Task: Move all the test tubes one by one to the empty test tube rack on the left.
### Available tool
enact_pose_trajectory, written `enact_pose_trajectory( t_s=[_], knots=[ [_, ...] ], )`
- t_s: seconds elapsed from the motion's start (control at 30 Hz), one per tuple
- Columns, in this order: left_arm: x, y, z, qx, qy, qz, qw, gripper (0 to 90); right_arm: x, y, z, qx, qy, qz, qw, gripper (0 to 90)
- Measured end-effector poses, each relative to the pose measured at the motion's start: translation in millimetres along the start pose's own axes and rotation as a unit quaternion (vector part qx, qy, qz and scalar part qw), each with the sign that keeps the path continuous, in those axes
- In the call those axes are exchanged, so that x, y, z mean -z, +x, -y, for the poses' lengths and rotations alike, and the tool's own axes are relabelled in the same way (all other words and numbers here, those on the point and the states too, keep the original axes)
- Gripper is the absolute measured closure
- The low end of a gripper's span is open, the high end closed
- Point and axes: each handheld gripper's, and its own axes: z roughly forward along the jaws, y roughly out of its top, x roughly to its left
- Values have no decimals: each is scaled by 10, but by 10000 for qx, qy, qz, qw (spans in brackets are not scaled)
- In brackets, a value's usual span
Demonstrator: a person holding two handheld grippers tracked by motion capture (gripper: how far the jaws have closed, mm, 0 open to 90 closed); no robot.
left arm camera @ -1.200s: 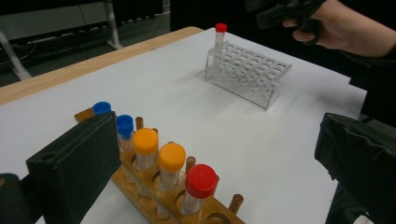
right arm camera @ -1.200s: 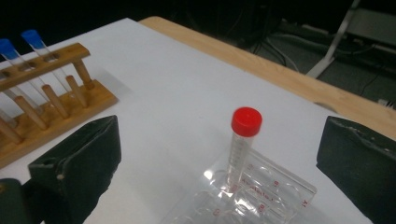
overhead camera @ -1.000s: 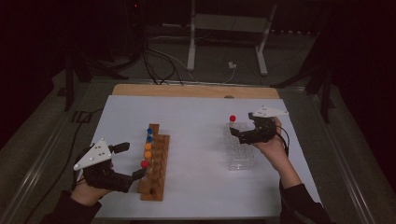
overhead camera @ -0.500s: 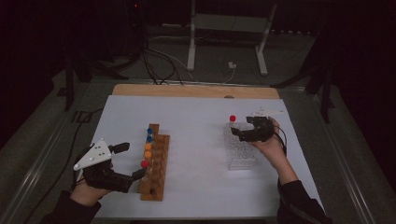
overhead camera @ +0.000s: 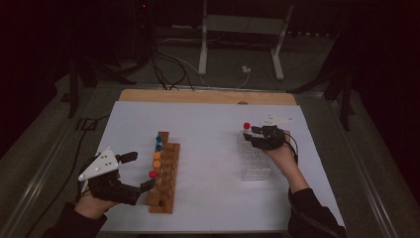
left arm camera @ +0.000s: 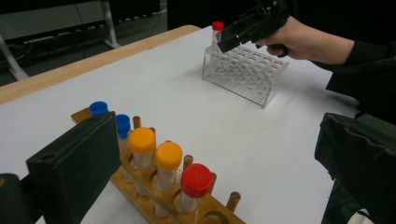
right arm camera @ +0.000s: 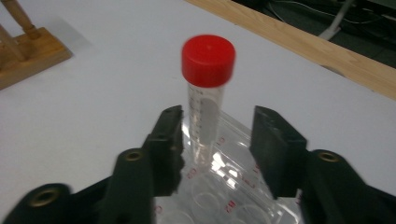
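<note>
A red-capped tube [right arm camera: 208, 88] stands upright in the far corner of a clear plastic rack [right arm camera: 224, 186]. My right gripper [right arm camera: 217, 126] has that tube between its jaws, which have just been closing. The left pad is at the tube wall and a gap shows at the right pad. The high view shows the same tube [overhead camera: 246, 126], right gripper [overhead camera: 253, 136] and clear rack [overhead camera: 255, 166]. My left gripper [overhead camera: 141, 171] stands open beside a wooden rack [overhead camera: 166, 188]. That rack holds two blue-capped tubes [left arm camera: 122, 125], two orange-capped tubes [left arm camera: 141, 140] and one red-capped tube [left arm camera: 196, 179].
A white sheet [overhead camera: 208, 134] covers the table, with a wooden edge [overhead camera: 198, 95] along the far side. Cables and a metal stand [overhead camera: 237, 29] lie on the dark floor beyond. The person's dark sleeve [left arm camera: 359, 88] reaches in from the right of the left gripper view.
My right gripper has come down toward the clear rack and its jaws have narrowed around the red-capped tube. The left hand and the wooden rack have stayed put.
</note>
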Motion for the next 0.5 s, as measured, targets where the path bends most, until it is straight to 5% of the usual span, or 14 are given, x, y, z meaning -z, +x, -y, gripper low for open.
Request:
enact_pose_trajectory(
  t_s=[0.5],
  knots=[
    [-5, -6, 5, -28, 30, 3, 10000, 11, -85, 15, -62, -11, 132, -170, 9998, 741]
  ],
)
